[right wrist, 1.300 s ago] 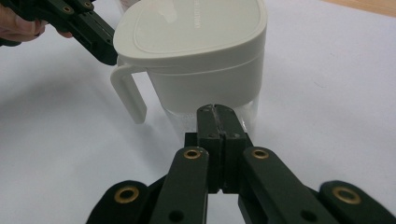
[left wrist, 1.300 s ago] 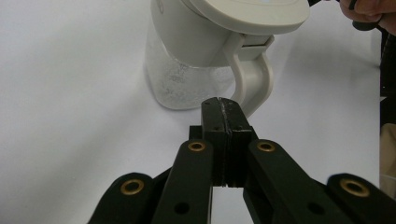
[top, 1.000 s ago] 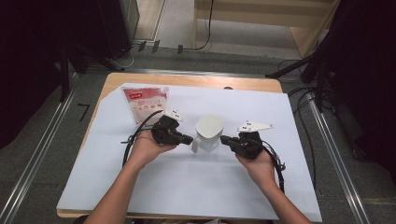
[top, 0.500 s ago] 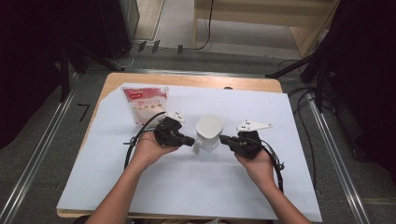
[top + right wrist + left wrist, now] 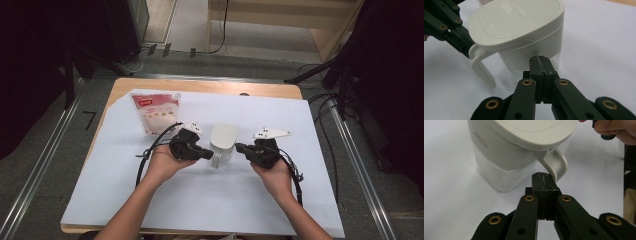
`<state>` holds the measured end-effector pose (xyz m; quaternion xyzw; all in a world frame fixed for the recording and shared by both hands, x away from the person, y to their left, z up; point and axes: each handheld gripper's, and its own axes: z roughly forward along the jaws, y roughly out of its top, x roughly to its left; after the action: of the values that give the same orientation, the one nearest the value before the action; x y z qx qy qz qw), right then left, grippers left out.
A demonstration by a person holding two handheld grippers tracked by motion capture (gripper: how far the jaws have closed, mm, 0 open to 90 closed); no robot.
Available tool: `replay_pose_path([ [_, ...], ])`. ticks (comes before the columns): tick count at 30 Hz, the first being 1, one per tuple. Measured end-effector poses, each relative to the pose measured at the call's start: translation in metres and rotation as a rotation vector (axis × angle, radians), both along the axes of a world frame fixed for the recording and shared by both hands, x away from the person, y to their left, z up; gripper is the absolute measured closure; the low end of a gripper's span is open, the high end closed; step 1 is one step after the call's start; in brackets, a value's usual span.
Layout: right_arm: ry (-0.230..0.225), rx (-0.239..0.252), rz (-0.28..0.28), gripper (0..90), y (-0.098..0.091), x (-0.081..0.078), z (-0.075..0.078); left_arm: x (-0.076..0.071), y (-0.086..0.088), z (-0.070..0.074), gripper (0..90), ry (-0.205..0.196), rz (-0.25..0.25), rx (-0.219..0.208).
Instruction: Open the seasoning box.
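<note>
A white lidded jug (image 5: 222, 144) with a handle stands on the white sheet in the middle of the table. My left gripper (image 5: 209, 155) comes in from its left, jaws shut with nothing between them, tips right by the jug's handle (image 5: 555, 163). My right gripper (image 5: 239, 148) points at the jug (image 5: 524, 35) from the right, jaws pressed together and empty, tips close to its wall. In the left gripper view the closed jaw tips (image 5: 543, 177) sit just under the handle; whether they touch it I cannot tell.
A pink and white pouch (image 5: 154, 111) lies at the back left of the white sheet (image 5: 200, 200). Cables trail from both grippers over the sheet. The wooden table edge (image 5: 210, 86) runs along the far side, with metal rails on the floor at either side.
My left gripper has edged a little to the right, closer to the jug's handle. The right gripper and the jug have stayed put.
</note>
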<state>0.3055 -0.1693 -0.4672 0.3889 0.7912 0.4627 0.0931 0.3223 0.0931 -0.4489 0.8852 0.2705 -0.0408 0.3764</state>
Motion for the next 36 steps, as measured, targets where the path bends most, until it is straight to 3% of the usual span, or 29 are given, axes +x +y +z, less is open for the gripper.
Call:
replay_pose_path([
  [2, 0.006, -0.001, -0.004, 90.0, 0.0, 0.002, 0.0, -0.002, -0.003, -0.001, 90.0, 0.008, -0.004, -0.015],
  [16, 0.01, -0.005, -0.023, 90.0, 0.005, 0.01, 0.001, -0.012, -0.023, -0.002, 90.0, -0.013, -0.002, 0.002],
  [26, 0.017, -0.005, -0.024, 90.0, 0.006, 0.011, 0.001, -0.017, -0.037, -0.003, 90.0, -0.018, 0.001, -0.019],
  [30, 0.007, -0.009, -0.013, 90.0, 0.003, 0.011, 0.003, -0.016, -0.031, -0.001, 85.9, -0.002, 0.001, -0.043],
  [36, 0.017, 0.007, -0.008, 90.0, -0.002, 0.006, 0.009, -0.019, -0.021, 0.008, 78.1, -0.009, -0.009, -0.011],
])
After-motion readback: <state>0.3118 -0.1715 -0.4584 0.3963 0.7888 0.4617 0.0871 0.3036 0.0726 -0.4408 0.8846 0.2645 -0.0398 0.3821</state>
